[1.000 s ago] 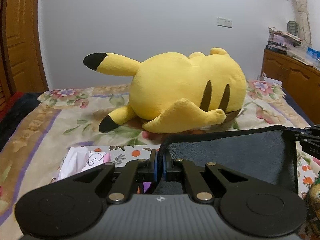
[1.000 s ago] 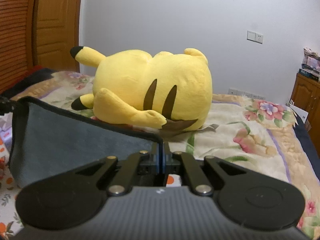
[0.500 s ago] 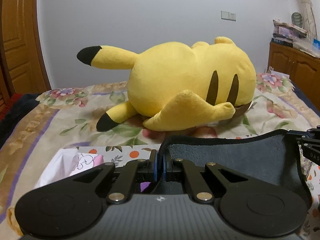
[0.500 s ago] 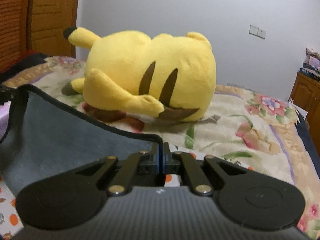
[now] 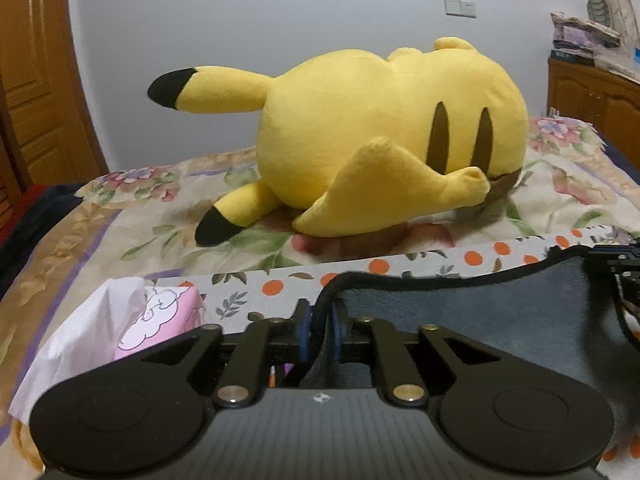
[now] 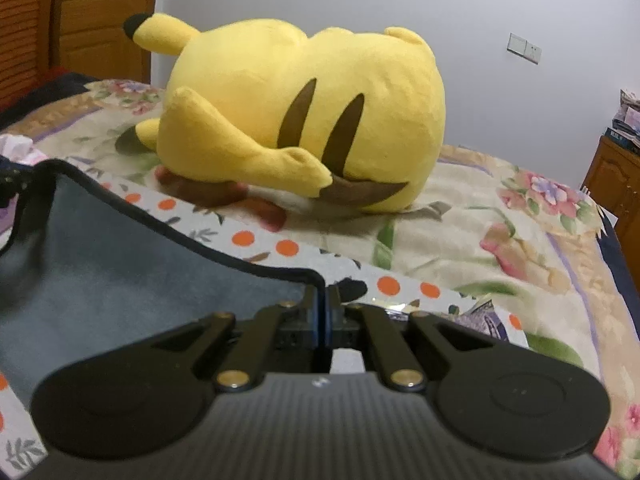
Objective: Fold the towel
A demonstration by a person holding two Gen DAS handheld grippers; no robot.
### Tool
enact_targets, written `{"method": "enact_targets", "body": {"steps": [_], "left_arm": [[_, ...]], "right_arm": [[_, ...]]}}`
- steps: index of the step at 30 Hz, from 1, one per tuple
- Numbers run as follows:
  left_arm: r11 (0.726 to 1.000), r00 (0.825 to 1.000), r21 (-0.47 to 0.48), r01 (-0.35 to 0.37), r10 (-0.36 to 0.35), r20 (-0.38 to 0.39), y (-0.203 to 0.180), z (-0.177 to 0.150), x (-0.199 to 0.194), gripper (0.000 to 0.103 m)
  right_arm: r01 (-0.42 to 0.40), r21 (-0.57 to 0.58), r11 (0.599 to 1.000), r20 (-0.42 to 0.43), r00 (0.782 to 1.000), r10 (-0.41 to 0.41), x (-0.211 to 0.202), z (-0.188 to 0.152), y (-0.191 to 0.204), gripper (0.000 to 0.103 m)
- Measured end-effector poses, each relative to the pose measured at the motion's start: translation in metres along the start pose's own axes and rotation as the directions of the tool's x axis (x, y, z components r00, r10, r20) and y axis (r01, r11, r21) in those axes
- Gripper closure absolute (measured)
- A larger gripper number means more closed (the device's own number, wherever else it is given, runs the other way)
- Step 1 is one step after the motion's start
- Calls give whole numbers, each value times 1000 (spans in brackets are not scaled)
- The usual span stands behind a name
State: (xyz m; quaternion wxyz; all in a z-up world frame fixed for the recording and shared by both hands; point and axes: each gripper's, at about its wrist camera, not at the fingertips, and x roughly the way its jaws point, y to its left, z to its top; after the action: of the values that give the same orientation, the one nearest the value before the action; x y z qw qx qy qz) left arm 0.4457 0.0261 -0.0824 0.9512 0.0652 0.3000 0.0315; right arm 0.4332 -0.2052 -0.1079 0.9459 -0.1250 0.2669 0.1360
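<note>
A dark grey towel with a black hem stretches between my two grippers, low over a white cloth with orange dots. My left gripper is shut on the towel's left corner, whose hem bunches between the jaws. My right gripper is shut on the towel's right corner. The towel spreads to the left in the right wrist view. The right gripper's tip shows at the right edge of the left wrist view.
A big yellow Pikachu plush lies on the flowered bedspread just beyond the towel. A pink tissue pack with white tissue sits to the left. A wooden cabinet stands at the right, a wooden door at the left.
Both grippers have carried the towel edge forward toward the plush and lower. The dotted cloth's far strip now shows beyond the hem.
</note>
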Motion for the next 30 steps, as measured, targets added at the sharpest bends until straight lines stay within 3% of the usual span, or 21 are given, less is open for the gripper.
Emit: {"method": "enact_targets", "body": {"steps": [2,8,10,11,12,19,23,30], "left_arm": [[1000,1000,-14,4,-4,-2,2,-2,1,66],[1000,1000,-7,30,-30,-4,-2,-4,-2,53],[999,999,-2,38,-38,-4,-5,-4,-5,51],[999,999,-1,42,-42,-3,-6,-4,-6,49],[999,999,2,46,-46,-4,-7,-4,-9,48],[997,997,10,80,-80,5,-17,2,-33,42],[995,995,21,97,-98,10,-25,5,-53,39],[992,992,30,123,-124,23,-36,9,-91,33]], "right_arm": [[17,-1,1000,11,1000,-17,0,-1,0,95],[4,38,999,7,1000,-4,-2,-2,-3,88],[-6,46,999,6,1000,6,-4,-2,-1,77],[-10,50,999,9,1000,10,-6,-2,-1,65],[-14,54,998,14,1000,13,-9,-1,0,59],[-47,76,996,31,999,45,-36,4,5,59],[-58,84,995,44,998,54,-57,8,6,52],[-69,106,992,67,996,62,-99,13,3,50]]}}
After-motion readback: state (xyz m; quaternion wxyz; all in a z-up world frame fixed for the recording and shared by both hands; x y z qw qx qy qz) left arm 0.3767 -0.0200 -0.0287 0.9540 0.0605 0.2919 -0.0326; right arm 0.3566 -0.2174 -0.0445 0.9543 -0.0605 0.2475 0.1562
